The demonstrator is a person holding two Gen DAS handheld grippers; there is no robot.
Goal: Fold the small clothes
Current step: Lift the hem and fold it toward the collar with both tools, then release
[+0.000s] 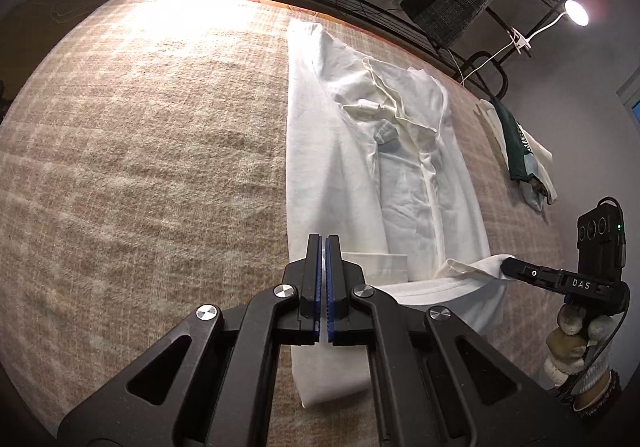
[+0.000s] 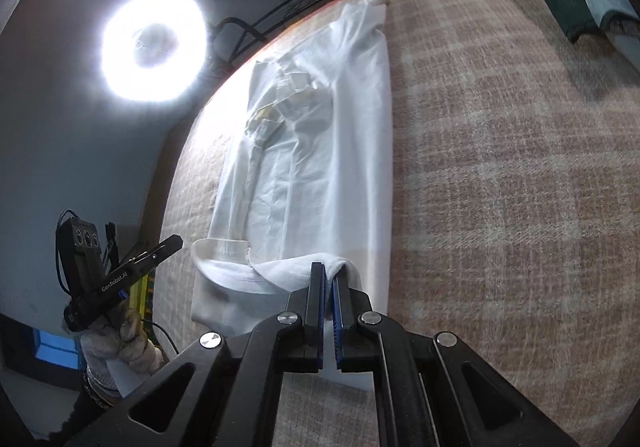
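While the beige checked blanket (image 1: 140,167) covers the whole surface and gives a soft, slightly grippy bed, the white shirt (image 1: 360,175) is laid lengthways on it, its sides already turned inward into a long narrow panel, with the collar toward the far edge and the hem nearest the cameras. Thin, light and limp cloth is suggested by the fine creases, so no stiffness can be counted on: any lifted part is expected to sag and drag the layers beneath. A hold is therefore best taken at the two hem corners, where the stitched edge gives some body. The right tool (image 2: 329,279) is seen pressed together on a raised fold of the hem at its right corner. The left tool (image 1: 323,247) is pressed together too, over the hem's left corner, though whether cloth is pinched between its pads cannot be told. A dark green garment (image 1: 520,143) is left well apart, at the blanket's right edge.
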